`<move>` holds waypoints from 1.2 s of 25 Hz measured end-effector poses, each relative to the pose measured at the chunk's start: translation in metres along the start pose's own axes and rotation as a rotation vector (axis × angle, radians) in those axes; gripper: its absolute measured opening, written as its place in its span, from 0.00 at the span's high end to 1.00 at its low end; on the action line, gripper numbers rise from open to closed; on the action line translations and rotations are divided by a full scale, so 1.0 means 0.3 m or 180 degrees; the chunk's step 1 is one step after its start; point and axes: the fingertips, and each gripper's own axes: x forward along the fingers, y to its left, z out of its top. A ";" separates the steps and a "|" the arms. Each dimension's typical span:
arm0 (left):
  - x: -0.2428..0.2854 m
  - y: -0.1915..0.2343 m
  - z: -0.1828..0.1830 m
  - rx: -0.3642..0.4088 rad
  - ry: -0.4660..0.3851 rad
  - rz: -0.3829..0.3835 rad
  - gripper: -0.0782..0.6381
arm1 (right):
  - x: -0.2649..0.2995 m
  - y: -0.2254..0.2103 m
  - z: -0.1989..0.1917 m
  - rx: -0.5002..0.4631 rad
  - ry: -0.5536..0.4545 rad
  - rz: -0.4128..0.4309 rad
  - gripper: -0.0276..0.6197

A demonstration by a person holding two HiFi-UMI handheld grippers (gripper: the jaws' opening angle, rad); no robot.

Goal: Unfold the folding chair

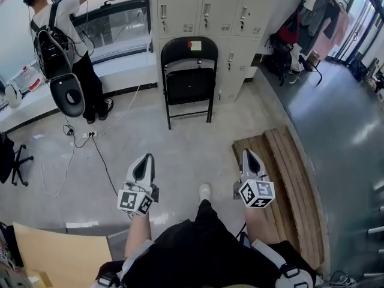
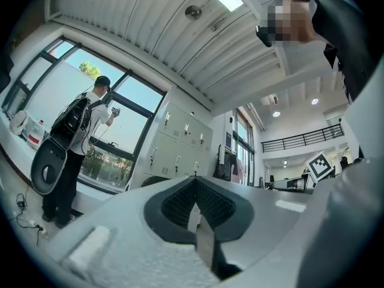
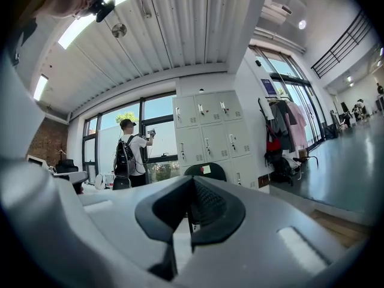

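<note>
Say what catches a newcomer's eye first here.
The black chair, folded, stands against the lockers at top centre of the head view. Low in the foreground, the left gripper and right gripper point its way, both shut and empty. A person with a backpack stands at the window, top left.

A person (image 1: 61,15) stands at the window (image 1: 117,26) beside grey lockers (image 1: 204,8); wooden boards (image 1: 288,167) lie on the floor (image 1: 180,152)

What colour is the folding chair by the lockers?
The chair is black, frame and seat alike; the head view shows it best.
</note>
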 end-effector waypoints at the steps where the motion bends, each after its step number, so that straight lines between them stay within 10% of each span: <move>1: 0.016 0.011 -0.003 0.0015 -0.0007 0.0024 0.89 | 0.037 -0.005 -0.003 -0.0001 0.0005 0.0033 0.95; 13: 0.377 0.154 0.042 0.0225 -0.0125 0.0453 0.89 | 0.617 -0.097 0.085 0.0095 -0.0052 0.0591 0.95; 30: 0.869 0.168 -0.037 0.0258 -0.0137 0.0520 0.89 | 1.075 -0.365 0.070 0.0373 0.0099 0.0599 0.95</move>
